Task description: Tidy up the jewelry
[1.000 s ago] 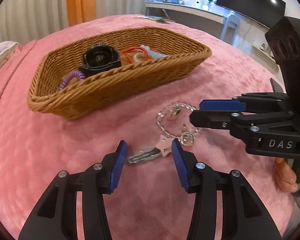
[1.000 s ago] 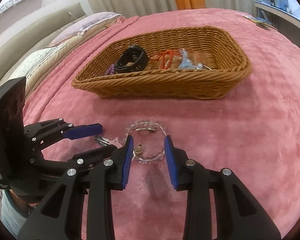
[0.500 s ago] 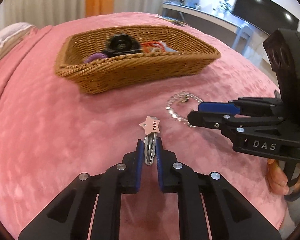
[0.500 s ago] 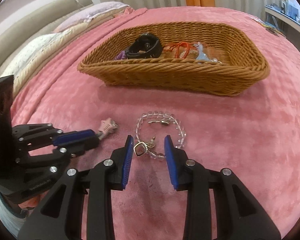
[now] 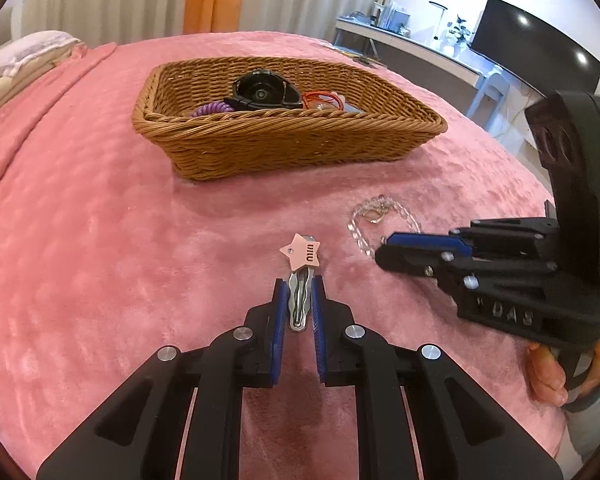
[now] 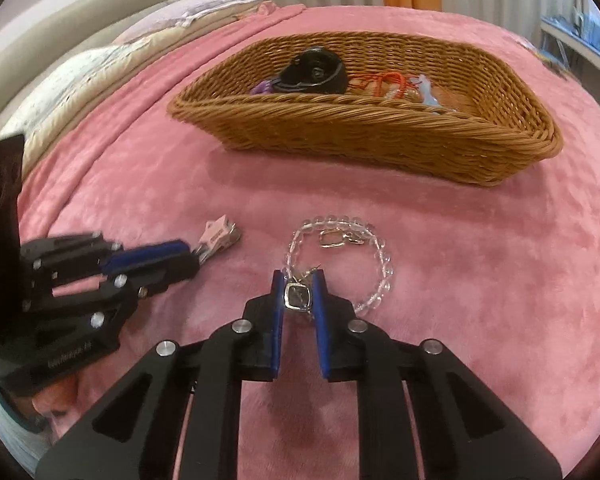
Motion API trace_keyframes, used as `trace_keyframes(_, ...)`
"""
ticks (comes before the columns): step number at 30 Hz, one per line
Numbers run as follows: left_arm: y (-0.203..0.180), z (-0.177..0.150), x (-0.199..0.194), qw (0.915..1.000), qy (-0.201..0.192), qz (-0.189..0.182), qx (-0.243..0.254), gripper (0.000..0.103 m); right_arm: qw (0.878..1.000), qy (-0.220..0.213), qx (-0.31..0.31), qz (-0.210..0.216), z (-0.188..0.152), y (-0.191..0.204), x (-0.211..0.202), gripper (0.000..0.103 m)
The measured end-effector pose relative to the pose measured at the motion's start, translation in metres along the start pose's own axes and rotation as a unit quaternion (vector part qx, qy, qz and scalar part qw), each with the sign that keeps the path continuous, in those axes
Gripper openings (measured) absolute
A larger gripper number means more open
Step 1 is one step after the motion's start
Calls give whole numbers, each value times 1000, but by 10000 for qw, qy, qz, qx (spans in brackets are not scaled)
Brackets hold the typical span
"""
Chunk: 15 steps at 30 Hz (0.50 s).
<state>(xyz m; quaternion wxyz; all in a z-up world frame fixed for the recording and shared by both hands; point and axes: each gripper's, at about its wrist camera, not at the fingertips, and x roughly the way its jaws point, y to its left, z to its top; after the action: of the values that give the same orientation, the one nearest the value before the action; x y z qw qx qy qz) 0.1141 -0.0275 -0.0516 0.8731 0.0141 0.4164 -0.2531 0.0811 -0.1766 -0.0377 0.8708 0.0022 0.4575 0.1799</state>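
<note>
On the pink blanket, my left gripper is shut on a silver hair clip with a pink star at its far end. To its right lies a clear bead bracelet. In the right wrist view my right gripper is closing, with a square silver charm of the bracelet between its blue pads, which touch it on both sides. The left gripper and the clip lie to the left there. Behind both stands a wicker basket.
The basket holds a black round object, a purple coil and a red cord. Pillows lie at the far left. A desk with a monitor stands beyond the bed. A hand holds the right gripper.
My left gripper shut on the hair clip and turned it so the star points away. My right gripper moved onto the bracelet's near side and narrowed around the square charm.
</note>
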Motion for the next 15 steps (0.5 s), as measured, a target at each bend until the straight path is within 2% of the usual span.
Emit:
trace_keyframes(6,-1,-2,-2,10000,-43,-42,58,11,9995,-199,-249,11,-17,8,-20,12)
trace_keyframes(15,-1,-2,-2,9999,-61,-37,76,11,9995,-162,-234,131,-36,7,-34,12)
